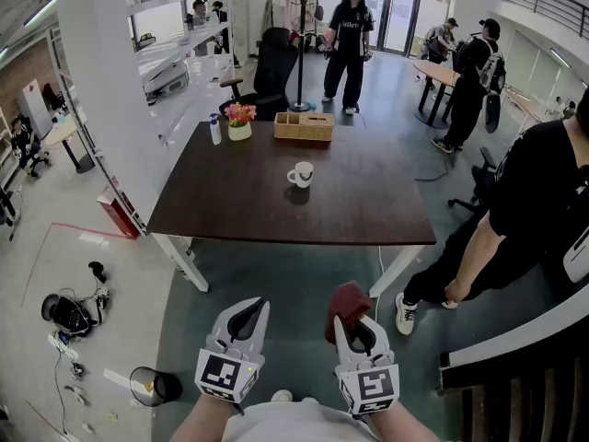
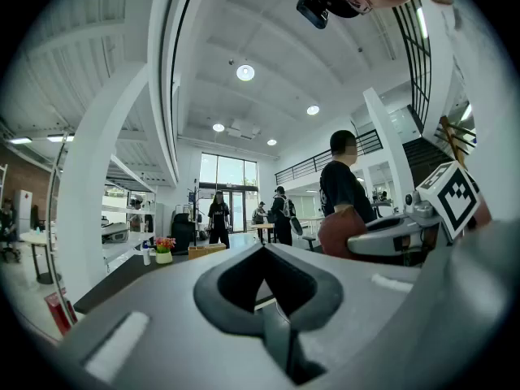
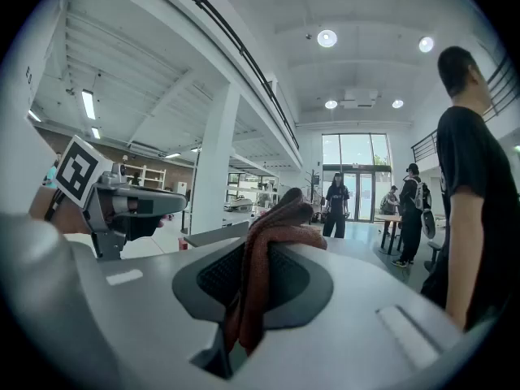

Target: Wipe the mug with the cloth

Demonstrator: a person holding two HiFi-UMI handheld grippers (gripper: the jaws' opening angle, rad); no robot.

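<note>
Right tool (image 1: 357,330) clamps the cloth (image 1: 347,300); left tool (image 1: 247,317) is closed, empty. Mug (image 1: 301,174) sits well ahead on the bench (image 1: 368,215). I'd close in first, brace it left-side, then wipe.

A white mug (image 1: 301,174) stands upright mid-bench. The reddish-brown cloth (image 1: 347,304) hangs bunched, pinched in the right gripper (image 1: 354,331), well apart from it.

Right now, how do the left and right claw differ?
The left claw is shut on nothing; the right claw is shut on the cloth. The left claw's tips are bare; the right claw's tips are hidden behind bunched red cloth. Shared: both are held low, pointing toward the table, short of the mug.
</note>
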